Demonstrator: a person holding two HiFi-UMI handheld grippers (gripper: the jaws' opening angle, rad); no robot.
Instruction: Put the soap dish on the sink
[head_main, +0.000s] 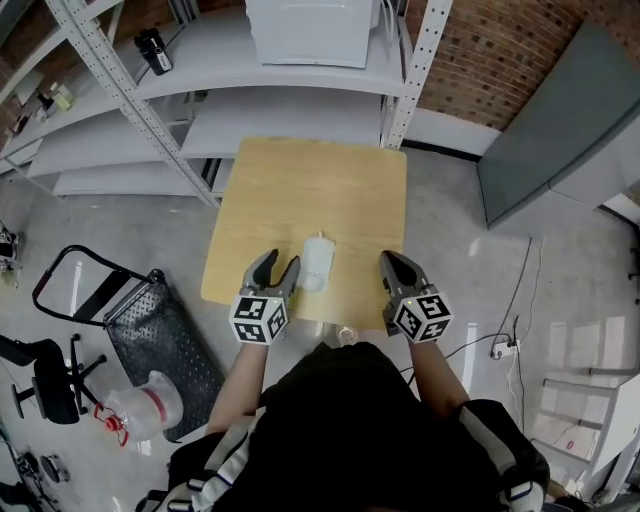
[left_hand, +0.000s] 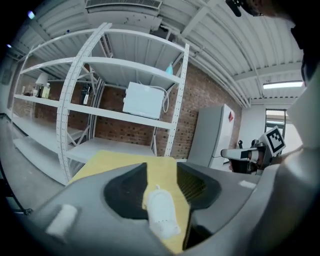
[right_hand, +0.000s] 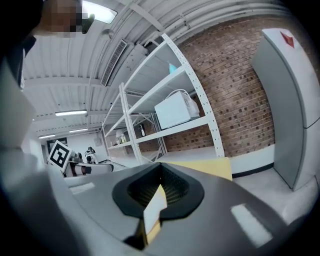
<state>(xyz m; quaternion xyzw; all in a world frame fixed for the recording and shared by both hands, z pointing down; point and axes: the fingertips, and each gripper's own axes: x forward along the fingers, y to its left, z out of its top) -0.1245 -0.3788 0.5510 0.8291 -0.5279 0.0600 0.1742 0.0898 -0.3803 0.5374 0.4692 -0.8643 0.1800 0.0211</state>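
Nothing done yet, we judge: dish (head_main: 317, 262) lies on table (head_main: 300, 190), ungrasped; we see no sink. Left gripper (head_main: 282, 262) released, right gripper (head_main: 390, 260) clenched, empty.

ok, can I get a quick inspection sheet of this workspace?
Surface: light wooden square table, holding only the dish.
Job's things: white oblong soap dish lying on the table; sink: nothing seen.
Clutter: black folded trolley, black office chair and clear plastic bag, all on the floor.
Grippers: left gripper jaws apart, empty; right gripper jaws together, empty.
Cables: black cable on the floor, right side.
Surroundings: white metal shelving, brick wall, grey cabinet.
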